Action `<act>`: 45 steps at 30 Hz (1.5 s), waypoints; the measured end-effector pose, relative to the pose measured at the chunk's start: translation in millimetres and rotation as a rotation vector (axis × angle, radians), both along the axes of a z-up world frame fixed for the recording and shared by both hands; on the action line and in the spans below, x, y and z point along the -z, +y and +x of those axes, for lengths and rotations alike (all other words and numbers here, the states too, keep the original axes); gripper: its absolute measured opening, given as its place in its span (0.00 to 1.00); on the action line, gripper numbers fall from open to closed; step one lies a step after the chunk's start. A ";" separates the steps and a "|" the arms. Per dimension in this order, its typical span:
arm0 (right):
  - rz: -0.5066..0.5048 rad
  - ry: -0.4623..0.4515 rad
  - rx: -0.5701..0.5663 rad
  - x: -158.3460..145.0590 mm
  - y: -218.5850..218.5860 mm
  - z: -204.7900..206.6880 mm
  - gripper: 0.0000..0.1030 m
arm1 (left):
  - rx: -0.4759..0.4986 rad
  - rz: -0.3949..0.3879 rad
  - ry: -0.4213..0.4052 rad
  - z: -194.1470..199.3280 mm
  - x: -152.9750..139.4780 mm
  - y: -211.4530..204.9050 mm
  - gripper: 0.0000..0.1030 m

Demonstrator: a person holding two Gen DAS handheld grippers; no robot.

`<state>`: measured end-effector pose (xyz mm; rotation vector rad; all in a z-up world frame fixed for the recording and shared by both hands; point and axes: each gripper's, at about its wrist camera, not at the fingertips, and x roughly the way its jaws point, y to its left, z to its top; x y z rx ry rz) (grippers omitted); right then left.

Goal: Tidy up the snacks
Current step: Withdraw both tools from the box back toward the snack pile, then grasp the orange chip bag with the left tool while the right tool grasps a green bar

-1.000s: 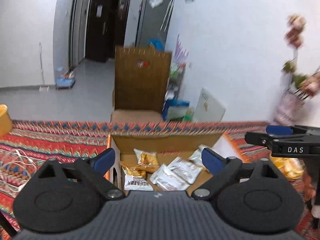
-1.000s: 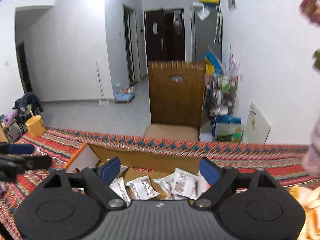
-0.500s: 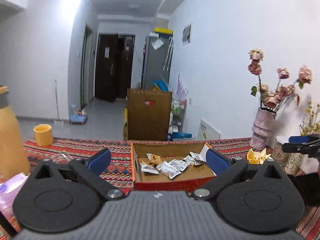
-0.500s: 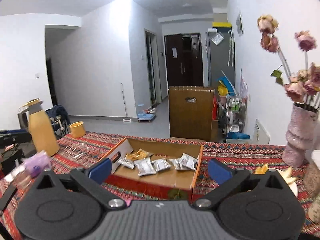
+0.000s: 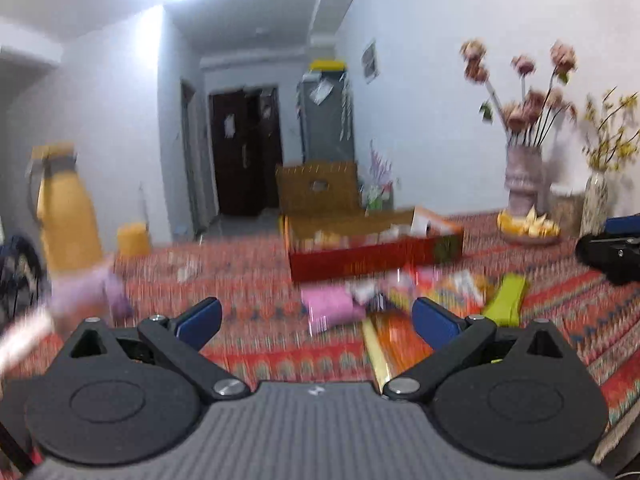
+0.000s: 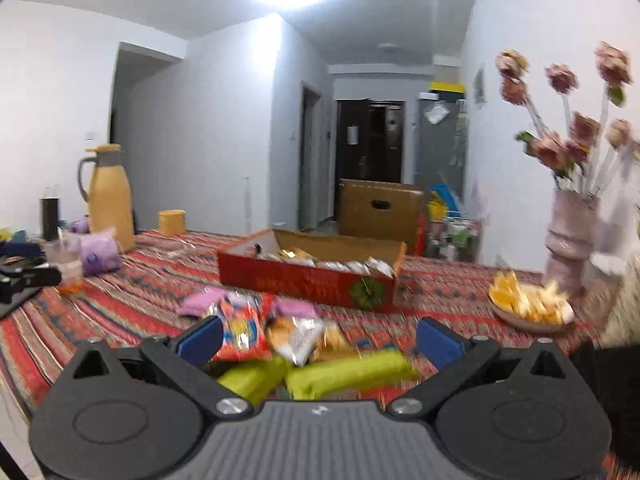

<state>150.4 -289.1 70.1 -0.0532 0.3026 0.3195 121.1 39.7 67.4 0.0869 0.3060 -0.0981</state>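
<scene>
Red-sided cardboard box (image 6: 308, 280), open-topped, set on striped red tablecloth (image 6: 132, 280); green round emblem on its near right corner, pale lettering along the front too blurred to read. Small white and golden packets lying inside, print illegible. Loose snack pile (image 6: 288, 340) just in front of the box, on the cloth: orange-red bag (image 6: 242, 330) with yellow and blue print, silver packet (image 6: 298, 334), pink packs (image 6: 200, 302), two lime-green bars (image 6: 348, 372) nearest the camera. No brand name legible on any of them.

Right gripper (image 6: 320, 336) spread wide, nothing pressed between its blue pads (image 6: 202, 338), hovering low over the green bars and the orange bag. Left gripper (image 5: 316, 318) likewise fully parted and empty, pointed at the same pile from further left; pink pack (image 5: 332, 306) and orange wrapper (image 5: 396, 336) seen between its fingers but untouched. Both sets of jaws just finished opening. Left-wrist view heavily smeared.

Around: yellow thermos jug (image 6: 108, 196) and yellow cup (image 6: 172, 222) at the far left edge, purple bundle (image 6: 100, 254) beside the jug, dark cylinder (image 6: 50, 218) further left. Plate of yellow chips (image 6: 528, 306) to the right of the box, pink vase (image 6: 570, 248) with dried roses behind it. Brown cardboard carton (image 6: 380, 210) beyond the table, dark door down the corridor. Nothing standing between pile and box.
</scene>
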 end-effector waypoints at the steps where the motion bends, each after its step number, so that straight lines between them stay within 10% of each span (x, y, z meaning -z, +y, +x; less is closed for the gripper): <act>1: 0.002 0.008 0.020 11.2 2.1 -6.3 1.00 | -0.009 -0.016 0.033 -2.5 11.2 -2.1 1.00; 10: 0.064 0.160 0.103 65.7 6.6 0.0 1.00 | 0.028 0.034 0.139 7.3 47.6 -16.3 1.00; 29: 0.086 0.307 0.171 73.6 9.3 93.2 1.00 | 0.178 -0.073 0.211 119.9 37.6 -73.5 1.00; 45: 0.113 0.387 0.250 89.4 15.5 184.0 0.85 | 0.110 -0.104 0.357 229.9 63.3 -117.0 1.00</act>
